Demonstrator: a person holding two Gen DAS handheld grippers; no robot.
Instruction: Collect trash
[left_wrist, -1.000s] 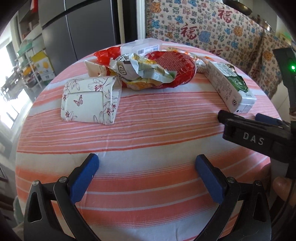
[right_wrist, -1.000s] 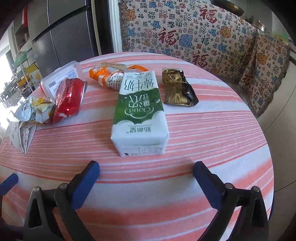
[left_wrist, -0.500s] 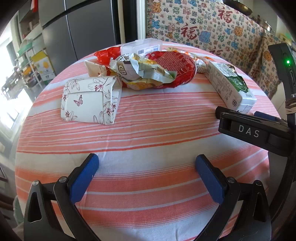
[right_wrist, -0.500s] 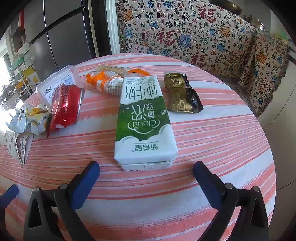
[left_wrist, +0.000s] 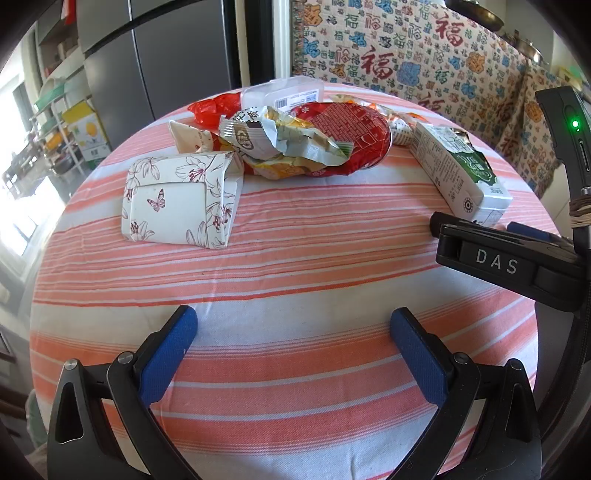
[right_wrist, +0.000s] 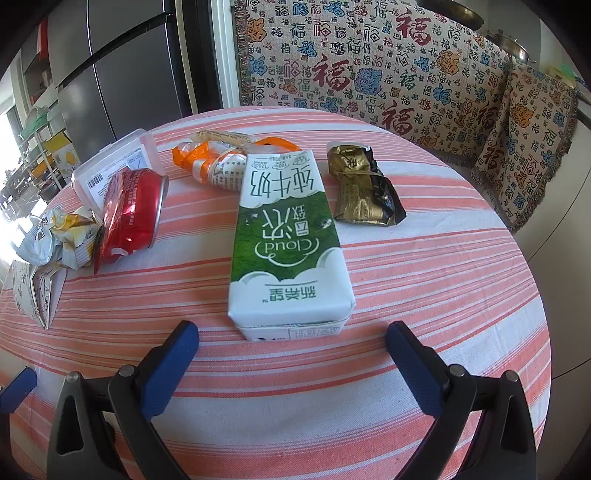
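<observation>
A green and white milk carton lies flat on the striped round table, its bottom end just ahead of my open right gripper. The same carton shows at the right in the left wrist view, with the right gripper's black body in front of it. My left gripper hangs open over bare cloth. Ahead of it lie a floral paper box, crumpled snack wrappers and a red foil cup. A gold wrapper and an orange wrapper lie near the carton.
A clear plastic box sits at the table's far left, beside the red cup. A sofa with a patterned throw stands behind the table, a grey fridge to the left. The table edge curves down at the right.
My right gripper has moved forward toward the milk carton, which now looms larger between its fingers. The left gripper has held still.
</observation>
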